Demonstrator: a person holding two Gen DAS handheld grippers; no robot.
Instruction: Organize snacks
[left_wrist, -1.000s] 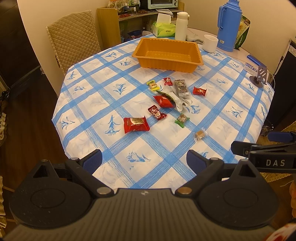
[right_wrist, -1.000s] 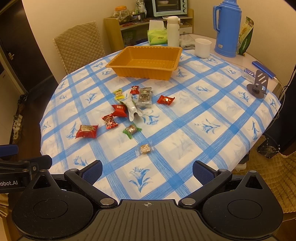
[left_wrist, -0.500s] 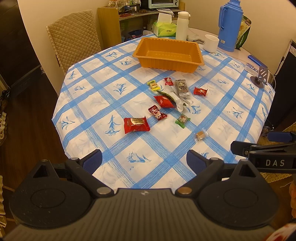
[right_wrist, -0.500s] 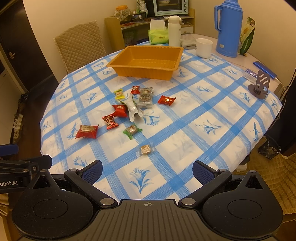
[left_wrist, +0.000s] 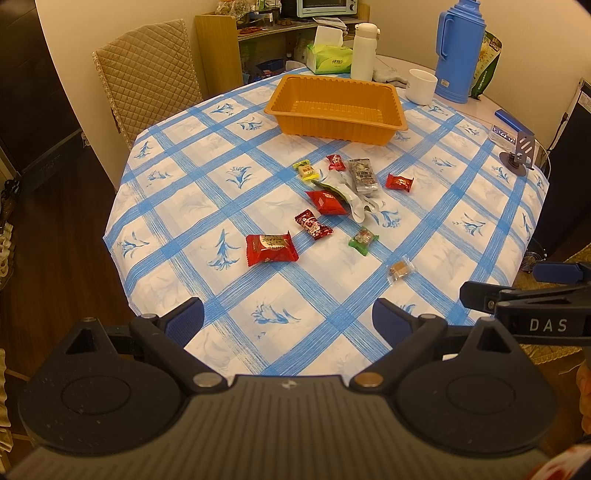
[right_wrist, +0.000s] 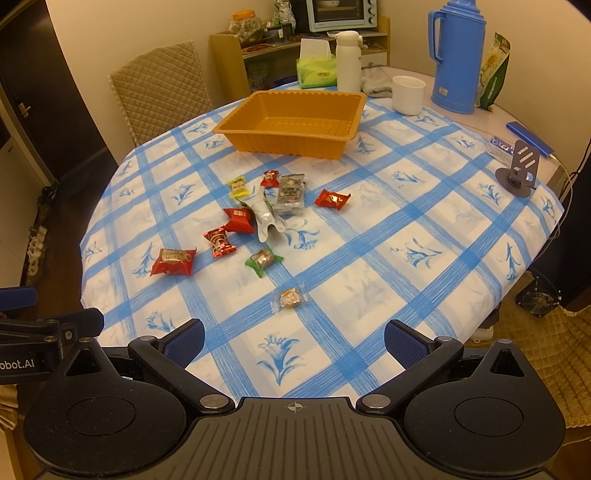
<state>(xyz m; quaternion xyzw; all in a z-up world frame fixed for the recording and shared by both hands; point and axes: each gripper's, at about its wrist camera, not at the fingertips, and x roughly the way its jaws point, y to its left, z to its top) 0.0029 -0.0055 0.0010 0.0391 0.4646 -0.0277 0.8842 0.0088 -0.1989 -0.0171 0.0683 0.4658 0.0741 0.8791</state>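
Note:
Several wrapped snacks lie scattered mid-table: a large red packet (left_wrist: 271, 249) (right_wrist: 173, 261), a small red candy (left_wrist: 313, 224), a green candy (left_wrist: 363, 240) (right_wrist: 263, 260), a clear-wrapped brown sweet (left_wrist: 399, 269) (right_wrist: 289, 298) nearest me, a silver bar (left_wrist: 364, 175), and more red ones. An empty orange tray (left_wrist: 334, 107) (right_wrist: 291, 123) stands behind them. My left gripper (left_wrist: 288, 321) hovers open over the table's near edge, nothing between its fingers. My right gripper (right_wrist: 293, 341) is open likewise, empty, just short of the brown sweet.
At the back stand a blue thermos (right_wrist: 456, 55), a white mug (right_wrist: 407, 95), a white bottle (right_wrist: 348, 61) and a tissue box (right_wrist: 316, 72). A phone stand (right_wrist: 519, 171) sits at the right edge. A quilted chair (left_wrist: 147, 85) is at the far left.
Both views have crept slightly forward towards the table. Nothing on the table has moved and both grippers stay open.

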